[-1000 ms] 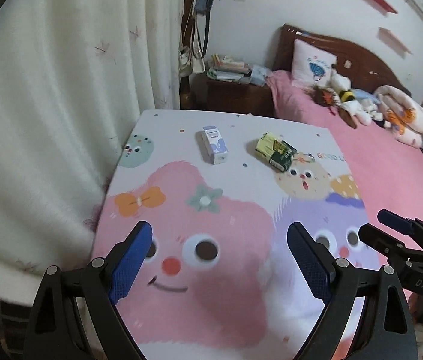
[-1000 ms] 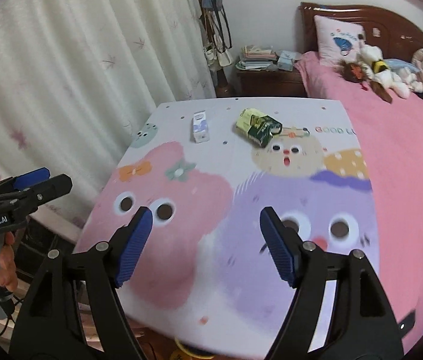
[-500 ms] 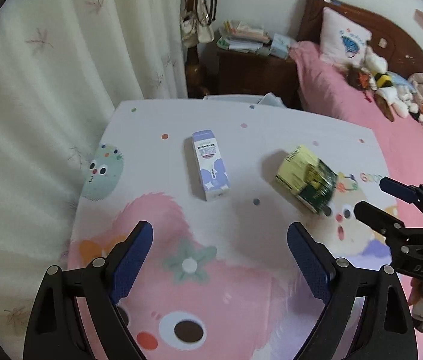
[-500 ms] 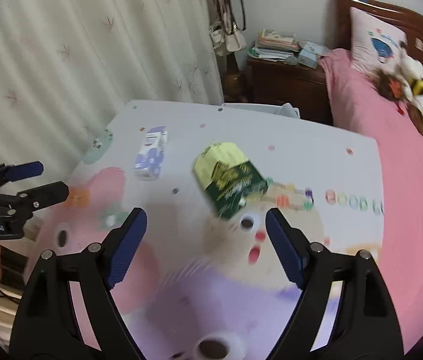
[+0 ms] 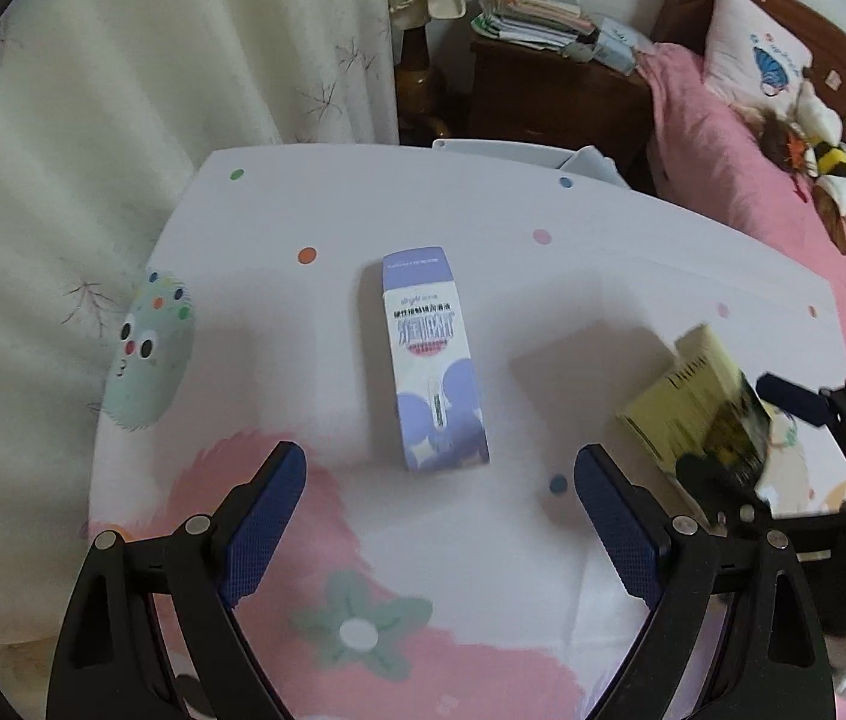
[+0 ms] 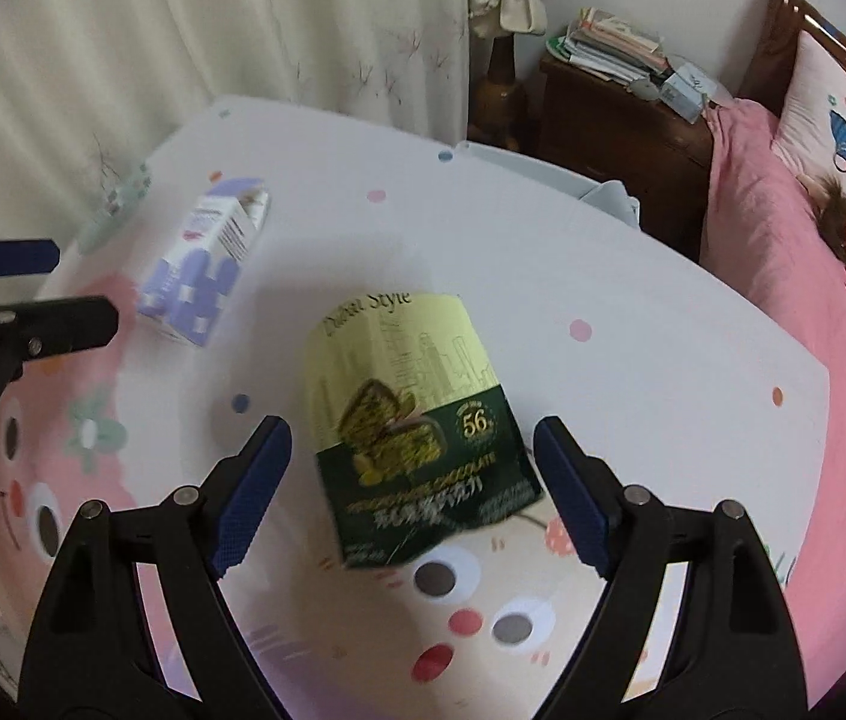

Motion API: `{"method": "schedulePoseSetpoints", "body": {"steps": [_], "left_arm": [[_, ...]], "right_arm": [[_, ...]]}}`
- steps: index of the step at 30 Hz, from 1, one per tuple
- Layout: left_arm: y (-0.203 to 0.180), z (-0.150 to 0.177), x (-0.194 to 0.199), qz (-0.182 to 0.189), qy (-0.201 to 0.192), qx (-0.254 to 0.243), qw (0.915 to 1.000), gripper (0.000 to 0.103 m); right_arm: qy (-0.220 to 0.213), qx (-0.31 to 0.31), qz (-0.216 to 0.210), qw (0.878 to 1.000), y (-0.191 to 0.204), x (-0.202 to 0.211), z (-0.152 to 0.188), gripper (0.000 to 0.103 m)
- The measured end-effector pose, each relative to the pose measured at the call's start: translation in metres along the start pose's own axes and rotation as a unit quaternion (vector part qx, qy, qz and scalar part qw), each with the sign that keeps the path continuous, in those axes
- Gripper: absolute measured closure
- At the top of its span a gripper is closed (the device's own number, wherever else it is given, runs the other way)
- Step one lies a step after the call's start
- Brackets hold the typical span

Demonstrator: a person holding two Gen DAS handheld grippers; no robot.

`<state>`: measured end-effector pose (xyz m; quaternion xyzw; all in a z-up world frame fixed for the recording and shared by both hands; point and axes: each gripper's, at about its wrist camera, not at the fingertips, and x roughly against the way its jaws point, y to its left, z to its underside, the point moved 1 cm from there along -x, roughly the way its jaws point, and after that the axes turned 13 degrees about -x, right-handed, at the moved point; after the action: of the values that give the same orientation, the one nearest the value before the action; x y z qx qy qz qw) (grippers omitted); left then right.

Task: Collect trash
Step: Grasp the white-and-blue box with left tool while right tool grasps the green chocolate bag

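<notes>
Purple carton (image 5: 434, 360), green packet (image 6: 417, 426), flat

Left gripper (image 5: 441, 474) and right gripper (image 6: 411, 450) tilt steeply down, jaws spread wide

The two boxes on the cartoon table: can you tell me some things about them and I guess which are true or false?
1. The purple box lies flat on the table. True.
2. The right gripper is squeezing the chocolate box. False: its jaws stand wide apart on either side of the chocolate box, not touching it.
3. The left gripper is open, with the purple box just ahead of it. True.
4. The chocolate box is red and blue. False: it is pale yellow and dark green.
5. The purple box sits on top of the chocolate box. False: they lie apart on the table.
</notes>
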<state>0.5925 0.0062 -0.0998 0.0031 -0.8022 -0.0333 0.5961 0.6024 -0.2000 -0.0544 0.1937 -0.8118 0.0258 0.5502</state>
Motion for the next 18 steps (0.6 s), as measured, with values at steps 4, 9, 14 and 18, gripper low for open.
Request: {"method": "schedulePoseSetpoints", "body": {"steps": [4,9,14,18], "left_arm": [[0.001,-0.014,-0.027,0.001,0.009,0.011,0.9999,0.021],[0.001,-0.028,-0.057,0.008,0.026,0.029,0.9992,0.035],[-0.005,-0.032,-0.07,0.006,0.031,0.018,0.9993,0.068],[-0.014,-0.026,-0.066,-0.007,0.02,0.001,0.9998,0.068]], "right_arm": [[0.016,0.004,-0.003,1.0,-0.002,-0.019,-0.003,0.022],[0.026,0.005,-0.011,1.0,-0.003,-0.029,-0.002,0.022],[0.043,0.006,-0.018,0.999,-0.001,-0.034,0.008,0.026],[0.035,-0.009,-0.038,0.999,-0.004,-0.029,0.015,0.029]]}}
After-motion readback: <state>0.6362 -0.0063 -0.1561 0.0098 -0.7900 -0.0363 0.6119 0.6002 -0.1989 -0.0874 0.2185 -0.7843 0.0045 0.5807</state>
